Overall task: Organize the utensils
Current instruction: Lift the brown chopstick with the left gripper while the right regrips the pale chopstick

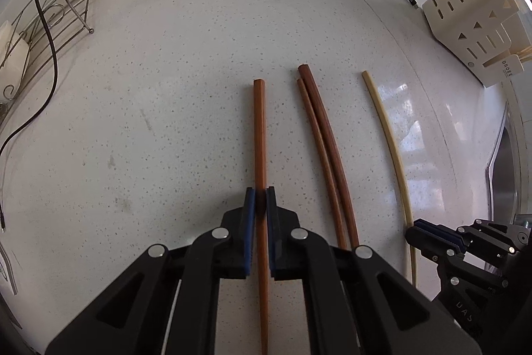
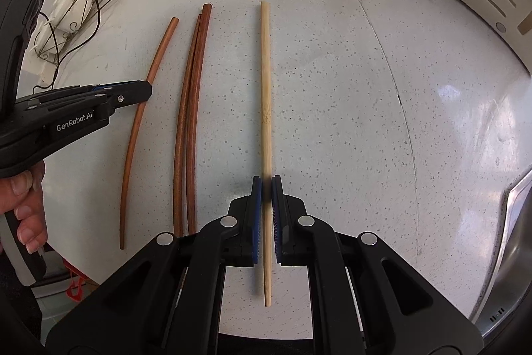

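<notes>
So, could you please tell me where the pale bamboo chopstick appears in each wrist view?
Left wrist view: pale bamboo chopstick lies far right, curving down to the right gripper.
Right wrist view: centre, clamped in that gripper.
Shared landmark: the pair of dark brown chopsticks.

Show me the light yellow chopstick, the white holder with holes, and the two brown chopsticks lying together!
Light chopstick (image 2: 266, 88): right wrist view, middle of its shaft.
White holder (image 1: 472, 22): left wrist view, slotted front wall.
Brown pair (image 2: 188, 122): right wrist view, mid-length.
</notes>
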